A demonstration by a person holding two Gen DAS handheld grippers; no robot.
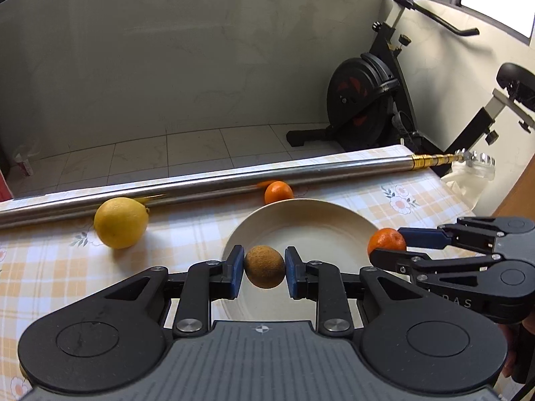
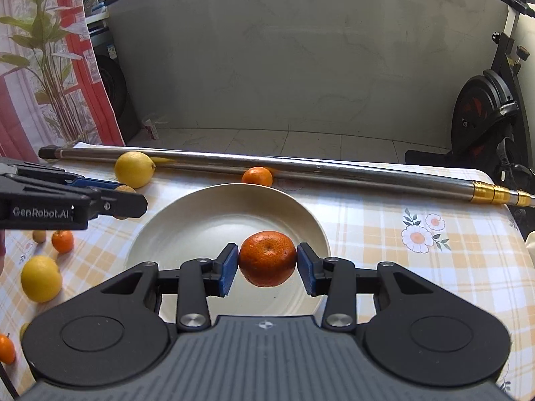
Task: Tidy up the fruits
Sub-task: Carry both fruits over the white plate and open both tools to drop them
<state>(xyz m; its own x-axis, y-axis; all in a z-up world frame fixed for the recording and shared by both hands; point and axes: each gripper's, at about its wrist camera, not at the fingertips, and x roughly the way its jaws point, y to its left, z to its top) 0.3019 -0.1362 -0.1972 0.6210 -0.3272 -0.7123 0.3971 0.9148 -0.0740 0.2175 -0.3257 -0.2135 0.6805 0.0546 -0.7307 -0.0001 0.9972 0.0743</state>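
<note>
- My left claw [image 1: 264, 271] is clamped on a small brown round fruit [image 1: 264, 271], carried in the air over the near rim of the white plate [image 1: 311, 230].
- My right claw [image 2: 267, 260] grips a mandarin [image 2: 267, 258] between its blue pads, also hanging over the plate – in the left wrist view it comes in from about 3 o'clock.
- The plate itself looks bare: no fruit is lying in it, so as I judge it, nothing has been sorted into it so far.
- Loose fruit on the checked surface [image 2: 384, 250]: a lemon [image 1: 120, 223] at about 10 o'clock from the plate, touching or just beside the long metal pole [image 1: 214, 183], and a second mandarin [image 1: 278, 192] at 12 o'clock, just beyond the plate's far rim and against the pole.
- The right wrist view shows more at 9 o'clock, well apart from the plate – another lemon [image 2: 41, 278], a small mandarin [image 2: 62, 240], a little brown fruit [image 2: 39, 236] beside it and an orange one [image 2: 6, 352] at the frame's lower left edge.
- My reading: two fruits are about to be set down and at least six remain to be gathered; the task is at its early stage.
- Both loads are round, so I expect them to roll in the shallow plate on release.
</note>
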